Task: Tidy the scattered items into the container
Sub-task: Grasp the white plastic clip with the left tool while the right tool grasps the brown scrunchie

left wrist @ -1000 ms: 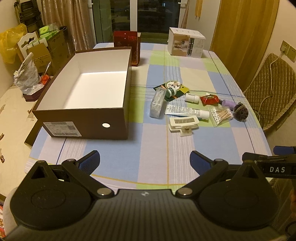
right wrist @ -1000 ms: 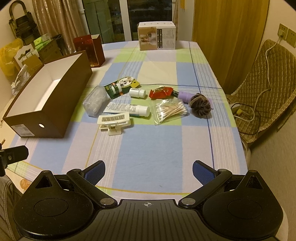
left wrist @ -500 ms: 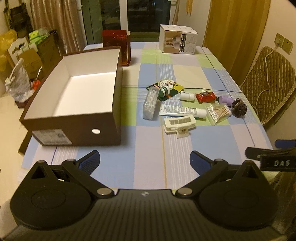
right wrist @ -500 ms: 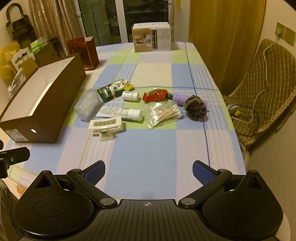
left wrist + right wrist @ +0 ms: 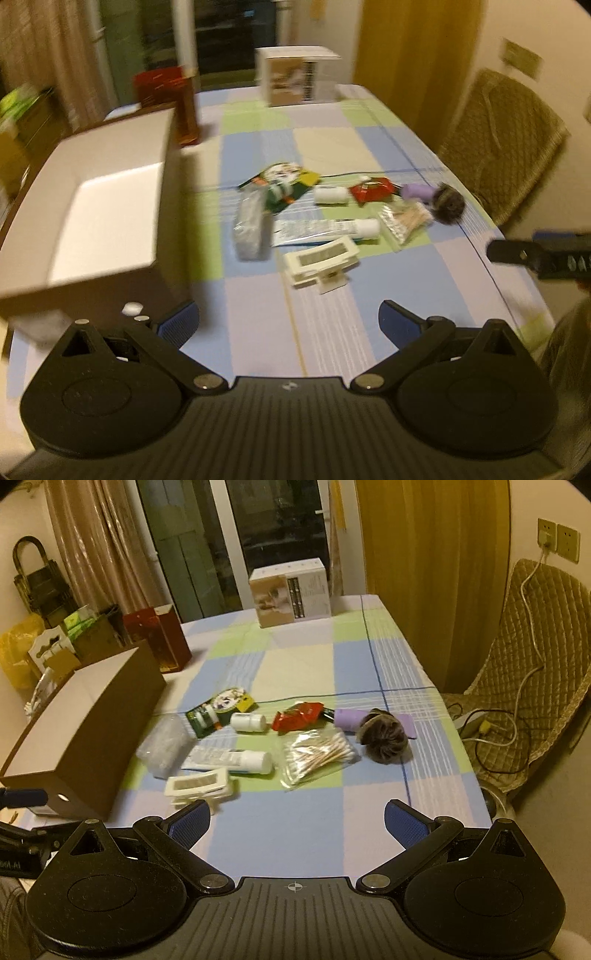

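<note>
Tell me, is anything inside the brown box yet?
No, the brown box shows only its bare white floor in the left wrist view.

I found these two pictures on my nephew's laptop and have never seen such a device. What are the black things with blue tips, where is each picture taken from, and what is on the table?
No robot here: a person holds a hand tool in each hand, with a camera looking forward along its two fingers. One picture comes from the left tongs, the other from the right tongs. The blue tips are the gripping pads. Both tongs are open and hold nothing.

On the checked tablecloth stands an open brown box, empty as far as its inside shows. Beside it lie scattered small things: a cream hair clip, a white tube, a bag of cotton swabs, a small white bottle, a red packet and a dark hair scrunchie. The left picture is blurred.
</note>
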